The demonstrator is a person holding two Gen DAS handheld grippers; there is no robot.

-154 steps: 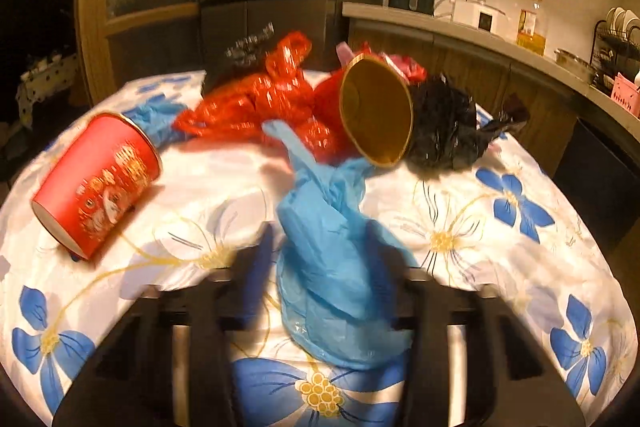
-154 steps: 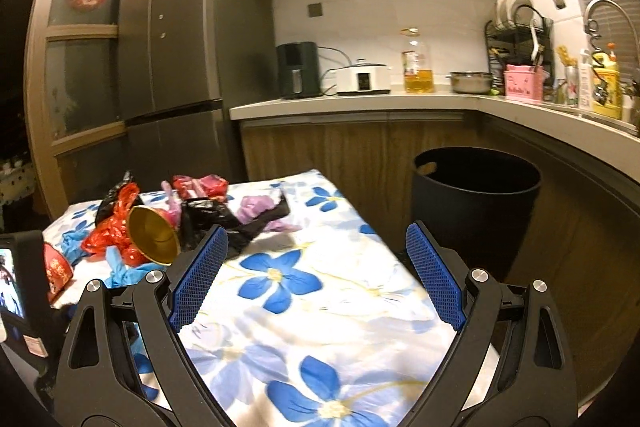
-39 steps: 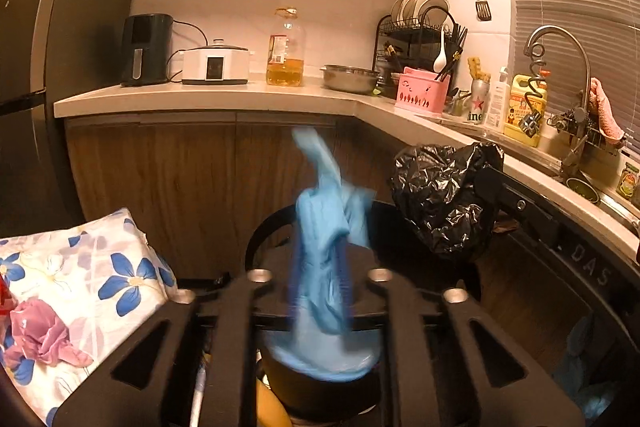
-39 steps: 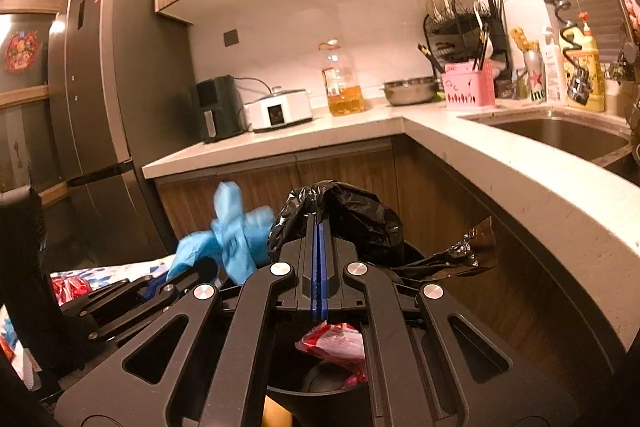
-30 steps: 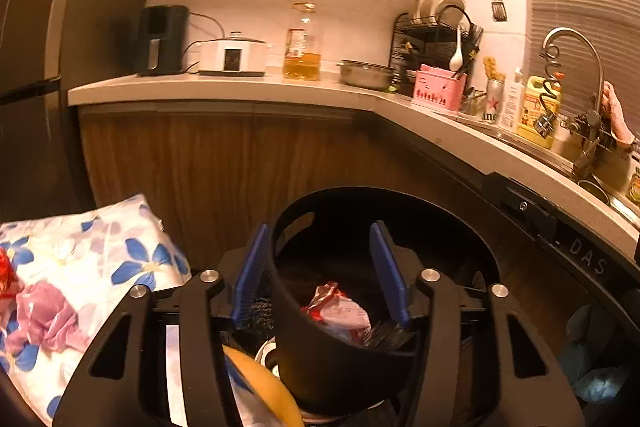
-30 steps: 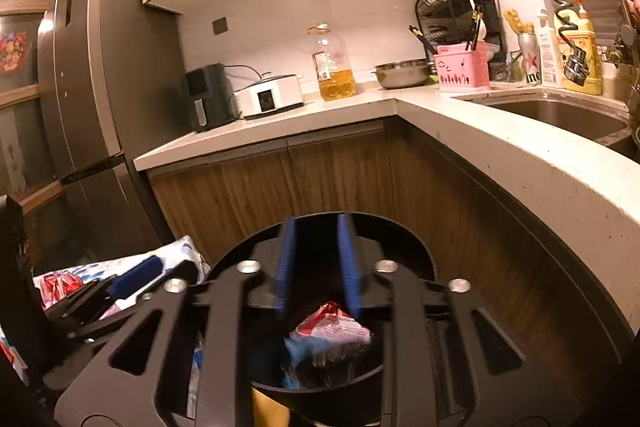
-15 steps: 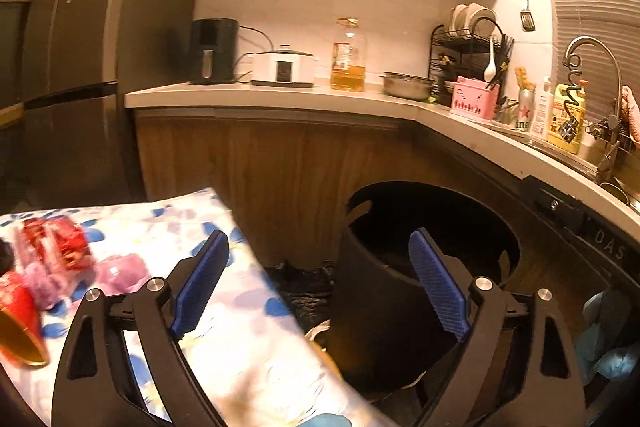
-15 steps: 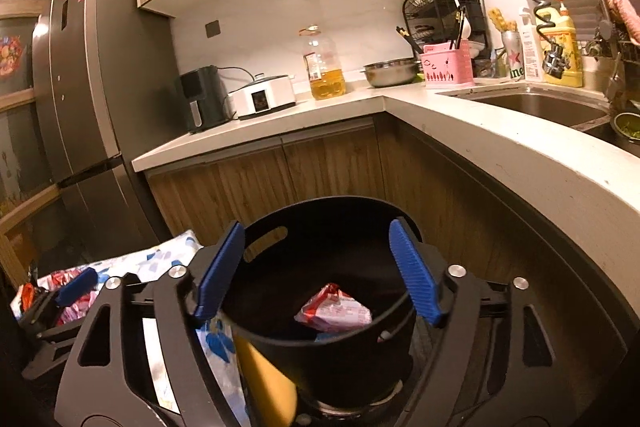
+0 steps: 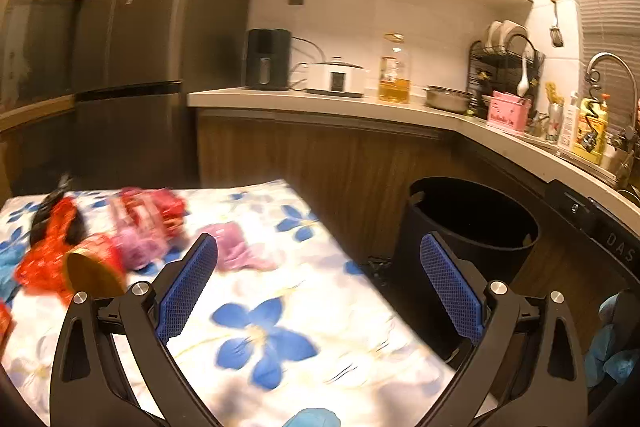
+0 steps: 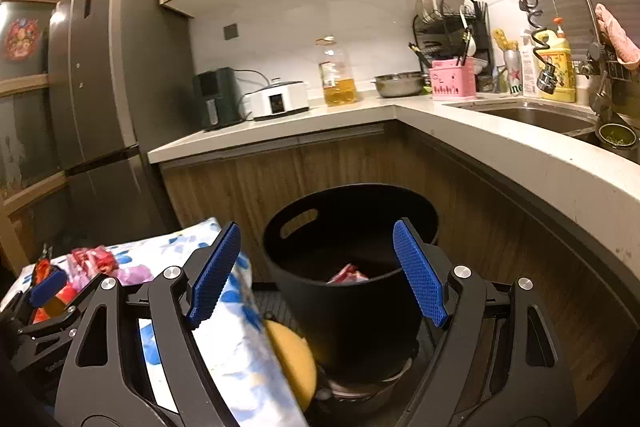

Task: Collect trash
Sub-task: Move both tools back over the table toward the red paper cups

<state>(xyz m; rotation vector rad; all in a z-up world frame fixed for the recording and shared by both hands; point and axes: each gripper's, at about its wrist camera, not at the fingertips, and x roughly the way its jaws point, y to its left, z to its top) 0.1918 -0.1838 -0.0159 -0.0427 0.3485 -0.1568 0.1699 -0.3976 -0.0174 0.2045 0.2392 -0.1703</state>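
Left wrist view: left gripper (image 9: 320, 283) at bottom centre, jaws opening wide, nothing between pads. Floral table (image 9: 280, 331) fills lower left. Trash pile (image 9: 100, 235) at left edge, blurred: red wrappers, pink bag (image 9: 240, 247), cup (image 9: 90, 273) on its side, probably paper. Black bin (image 9: 472, 227) right of centre, on floor beside table.

Right wrist view: right gripper (image 10: 316, 275) at bottom centre, jaws spread, empty, framing bin (image 10: 348, 259). Red wrapper (image 10: 346, 274) inside bin. Left gripper (image 10: 44, 287) at lower left edge, over trash. Counter (image 10: 500, 143) curves across right.
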